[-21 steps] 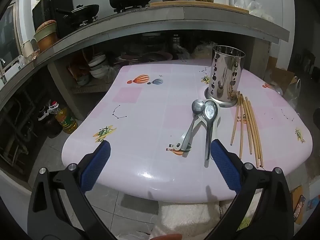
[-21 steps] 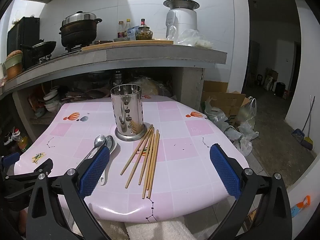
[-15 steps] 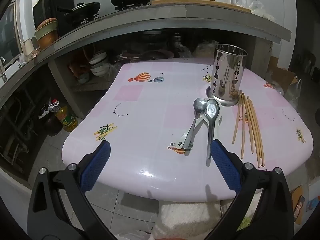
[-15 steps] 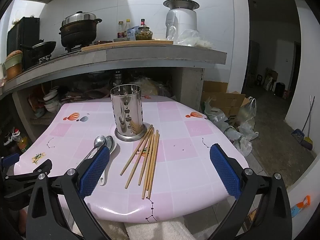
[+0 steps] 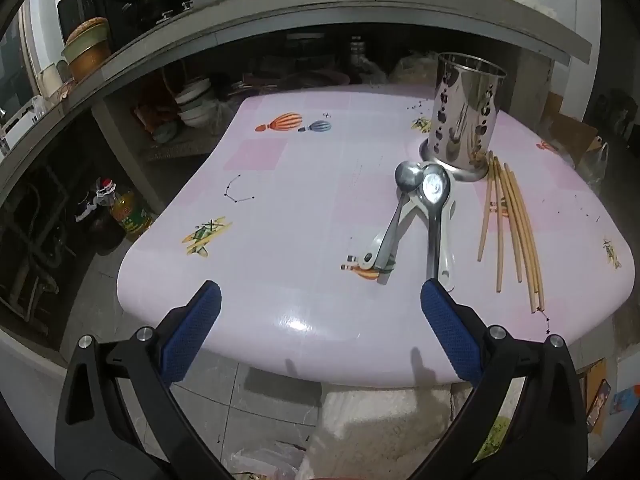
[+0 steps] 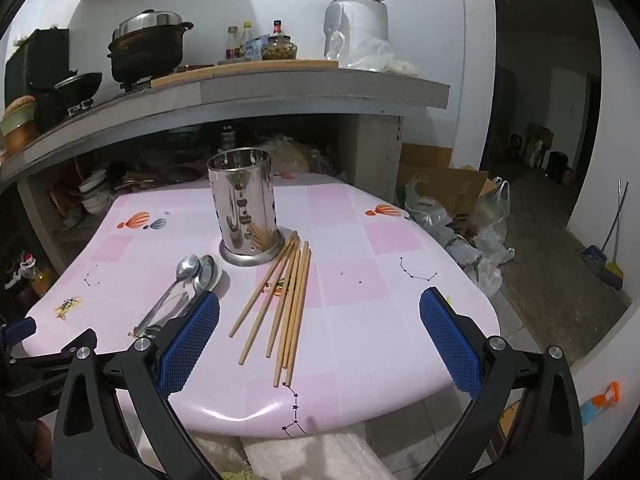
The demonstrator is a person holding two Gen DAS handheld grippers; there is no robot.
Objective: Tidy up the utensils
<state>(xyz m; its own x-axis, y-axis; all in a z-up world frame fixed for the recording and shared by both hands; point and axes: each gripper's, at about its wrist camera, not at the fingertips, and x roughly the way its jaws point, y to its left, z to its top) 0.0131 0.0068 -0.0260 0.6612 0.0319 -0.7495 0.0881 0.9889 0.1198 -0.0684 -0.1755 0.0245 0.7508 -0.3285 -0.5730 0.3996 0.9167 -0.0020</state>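
A perforated steel utensil holder (image 5: 464, 118) (image 6: 244, 216) stands upright on the pink table (image 5: 304, 200) (image 6: 380, 280). Metal spoons (image 5: 416, 208) (image 6: 188, 280) lie on white plastic spoons just in front of the holder. Several wooden chopsticks (image 5: 512, 228) (image 6: 284, 300) lie in a loose bundle to the right of the spoons. My left gripper (image 5: 316, 300) is open and empty, near the table's front edge, its right pad close to the spoon handles. My right gripper (image 6: 320, 312) is open and empty, above the front edge with the chopsticks between its pads.
A concrete counter (image 6: 280, 92) with pots, bottles and an appliance runs behind the table. Bowls (image 5: 196, 100) sit under it. An oil bottle (image 5: 128, 216) stands on the floor at left. Plastic bags and a cardboard box (image 6: 452, 208) lie at right. A white cloth (image 6: 312, 456) lies below the table's front edge.
The left gripper has moved forward and a little lower toward the spoons, so the table looks closer. The right gripper has barely moved. Both stay open.
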